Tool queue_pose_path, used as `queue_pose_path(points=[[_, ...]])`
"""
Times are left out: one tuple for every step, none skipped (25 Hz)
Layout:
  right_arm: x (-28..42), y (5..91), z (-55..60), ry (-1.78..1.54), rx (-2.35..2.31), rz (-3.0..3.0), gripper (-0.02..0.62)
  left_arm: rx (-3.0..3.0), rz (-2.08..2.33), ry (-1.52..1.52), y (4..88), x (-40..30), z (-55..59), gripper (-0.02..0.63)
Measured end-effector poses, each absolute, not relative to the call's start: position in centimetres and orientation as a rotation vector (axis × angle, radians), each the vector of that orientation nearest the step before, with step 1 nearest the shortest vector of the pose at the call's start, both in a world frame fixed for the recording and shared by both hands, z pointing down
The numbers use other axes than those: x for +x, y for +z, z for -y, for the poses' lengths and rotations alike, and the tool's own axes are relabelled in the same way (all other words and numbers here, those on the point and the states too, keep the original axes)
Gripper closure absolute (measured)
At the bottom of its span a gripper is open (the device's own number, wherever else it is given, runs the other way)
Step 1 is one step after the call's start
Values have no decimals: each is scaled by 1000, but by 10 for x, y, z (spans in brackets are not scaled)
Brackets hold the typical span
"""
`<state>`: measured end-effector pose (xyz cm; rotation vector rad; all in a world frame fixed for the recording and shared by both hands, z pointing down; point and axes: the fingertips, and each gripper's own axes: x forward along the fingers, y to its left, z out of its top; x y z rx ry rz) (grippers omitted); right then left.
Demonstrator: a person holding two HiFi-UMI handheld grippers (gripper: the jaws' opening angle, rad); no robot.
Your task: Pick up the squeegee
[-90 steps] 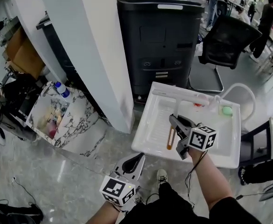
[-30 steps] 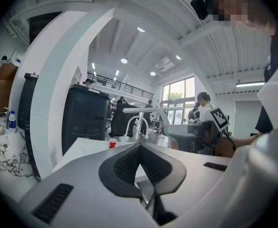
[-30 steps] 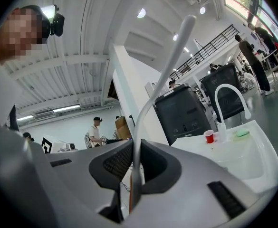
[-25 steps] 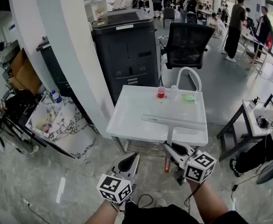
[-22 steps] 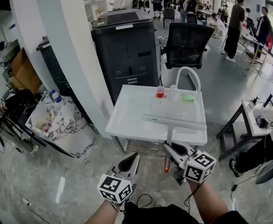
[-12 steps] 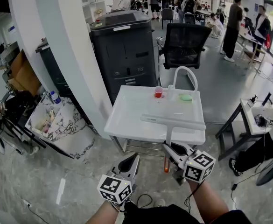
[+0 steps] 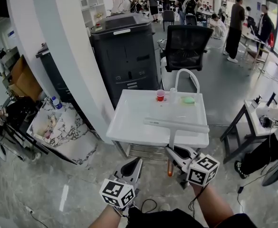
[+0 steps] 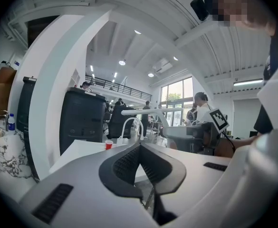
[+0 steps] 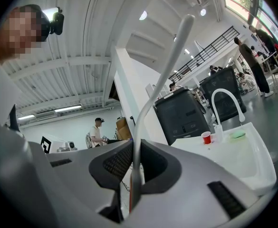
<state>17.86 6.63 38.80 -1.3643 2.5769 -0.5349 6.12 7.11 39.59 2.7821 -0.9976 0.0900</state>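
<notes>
Nearest, the left gripper (image 7: 135,161) hangs low, its jaws pressed together on nothing. Just beyond it, the right gripper (image 7: 173,151) clamps the pale handle of the long, translucent-bladed squeegee (image 7: 177,125) (its orange tip shows below the jaws). The blade is held in the air across the near rim of the white plastic sink basin (image 7: 129,122). Farther back sit a small red cup (image 7: 160,95) and a green sponge (image 7: 189,99).

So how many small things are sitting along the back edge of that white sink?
3: a red cup left of the faucet, a clear container at its base, a green sponge right of it.
</notes>
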Motion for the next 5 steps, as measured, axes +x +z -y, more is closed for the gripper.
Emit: queue_pose_path(points=[[178,387,-67,-532,-1366,-2579,540,2784,997,90,395,61,-71,591],[178,386,-67,-529,-1367,-2580,540,2786,997,89,394,60,-71,591],[177,385,-67,-527,-1367,-2581,540,2787,996,88,393,60,-71,591],[177,385,-67,-526,-1367,-2580,540,2789,996,88,392,60,-71,591],[176,384,-67,-526,-1366,-2580,540,2790,996,87,391,59,-71,591]])
